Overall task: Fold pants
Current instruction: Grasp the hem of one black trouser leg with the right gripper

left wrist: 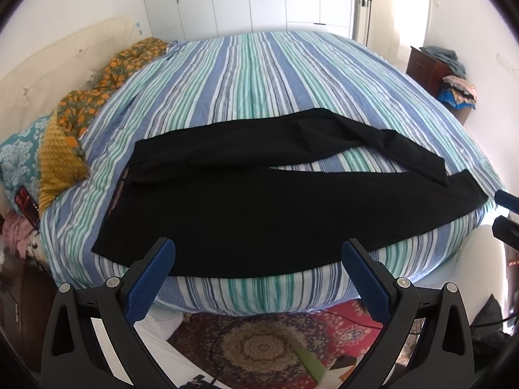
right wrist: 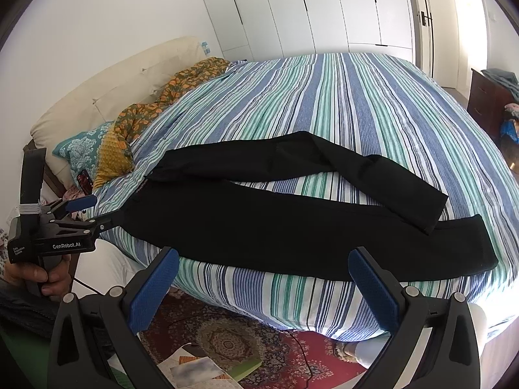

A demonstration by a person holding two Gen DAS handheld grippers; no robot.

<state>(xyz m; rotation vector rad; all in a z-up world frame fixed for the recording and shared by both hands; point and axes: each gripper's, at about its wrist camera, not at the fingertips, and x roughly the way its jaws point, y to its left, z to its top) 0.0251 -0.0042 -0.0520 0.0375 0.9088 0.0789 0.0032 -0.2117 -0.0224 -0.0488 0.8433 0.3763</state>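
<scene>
Black pants (left wrist: 259, 207) lie flat on the striped bed, waistband to the left, legs running right; the far leg bends and its cuff overlaps the near leg. They also show in the right wrist view (right wrist: 292, 223). My left gripper (left wrist: 258, 253) is open and empty, just in front of the near edge of the pants. It also shows from the side in the right wrist view (right wrist: 97, 209), near the waistband. My right gripper (right wrist: 264, 259) is open and empty, in front of the near leg; its tips show in the left wrist view (left wrist: 506, 214), at the right edge.
The bed (left wrist: 259, 74) has a blue-green striped cover. Pillows and an orange patterned cloth (left wrist: 97, 87) lie at the headboard on the left. A patterned rug (left wrist: 259, 343) with papers lies on the floor below. A dark dresser (left wrist: 428, 68) with clothes stands at the far right.
</scene>
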